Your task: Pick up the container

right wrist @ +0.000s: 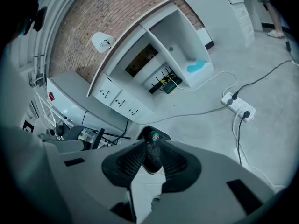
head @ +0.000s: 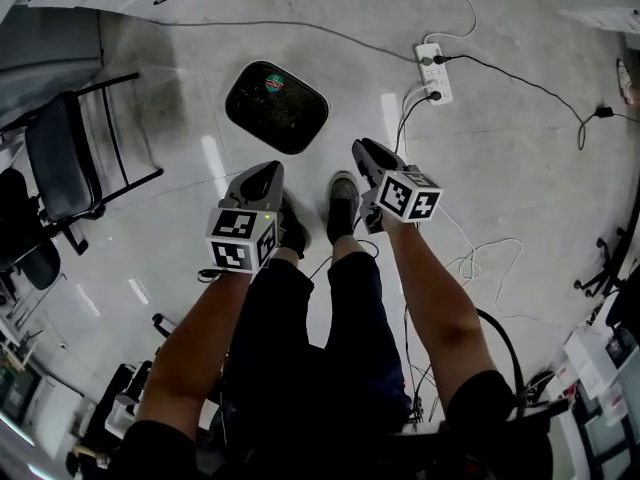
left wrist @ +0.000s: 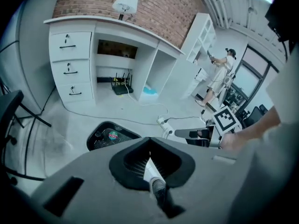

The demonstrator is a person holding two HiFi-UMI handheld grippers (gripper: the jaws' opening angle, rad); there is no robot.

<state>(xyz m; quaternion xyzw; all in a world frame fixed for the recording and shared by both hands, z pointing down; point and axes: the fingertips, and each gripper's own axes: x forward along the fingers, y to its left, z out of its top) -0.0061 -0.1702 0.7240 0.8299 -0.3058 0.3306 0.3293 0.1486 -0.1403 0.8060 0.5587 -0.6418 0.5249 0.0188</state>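
Observation:
The container point(head: 277, 106) is a black, rounded-rectangle tray lying flat on the grey floor ahead of the person's feet, with a small green and red item inside. It also shows low in the left gripper view as the container point(left wrist: 110, 135), and in the right gripper view as the container point(right wrist: 152, 136) seen through the jaw gap. My left gripper point(head: 262, 175) hovers short of its near edge, and its jaws point(left wrist: 148, 160) are shut on nothing. My right gripper point(head: 362, 154) hangs to the container's right, its jaws point(right wrist: 152, 157) a little apart with nothing between them.
A white power strip point(head: 433, 73) with black and white cables lies right of the container. A black folding chair point(head: 75, 158) stands at the left. The person's shoes point(head: 342, 203) are just behind the grippers. A white desk with drawers point(left wrist: 70, 64) lines the brick wall, and another person point(left wrist: 217, 78) stands far off.

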